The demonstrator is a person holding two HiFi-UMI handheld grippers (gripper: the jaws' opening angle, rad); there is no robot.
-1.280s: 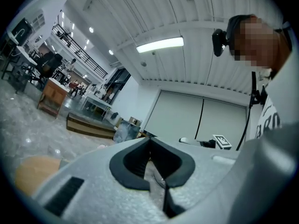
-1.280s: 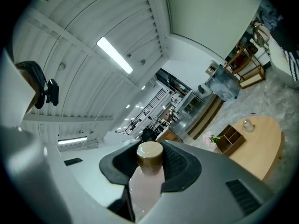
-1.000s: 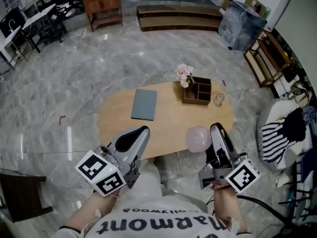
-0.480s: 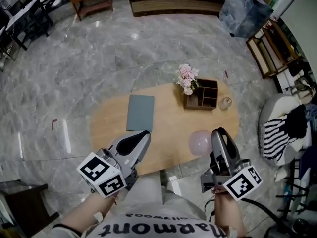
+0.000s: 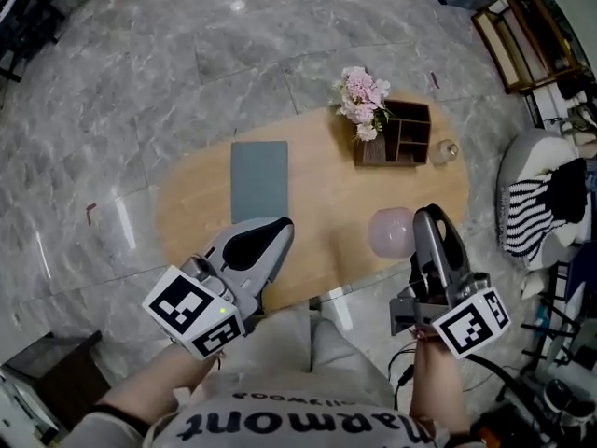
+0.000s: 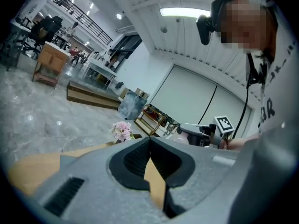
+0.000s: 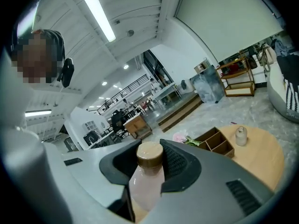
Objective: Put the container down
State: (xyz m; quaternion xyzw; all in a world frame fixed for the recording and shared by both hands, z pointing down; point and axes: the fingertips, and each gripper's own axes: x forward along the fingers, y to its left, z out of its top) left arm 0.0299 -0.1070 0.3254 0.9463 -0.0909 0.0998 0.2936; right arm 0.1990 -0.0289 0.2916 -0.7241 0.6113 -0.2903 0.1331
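So the right tongs (image 7: 150, 164) are clamped on the pink container (image 7: 145, 185) with the brown cap, holding it at the near right edge of the wooden desk (image 5: 317, 203). The left tongs (image 6: 149, 143) are pinched together on nothing, over the desk's near side.

The person's white shirt (image 5: 308, 425) carries dark lettering, seen upside down, reading "Marmont"; the smaller line by it is too small to read.

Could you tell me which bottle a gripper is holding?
The pink, brown-capped bottle, clamped in the right gripper; the small clear bottle stands free on the table.
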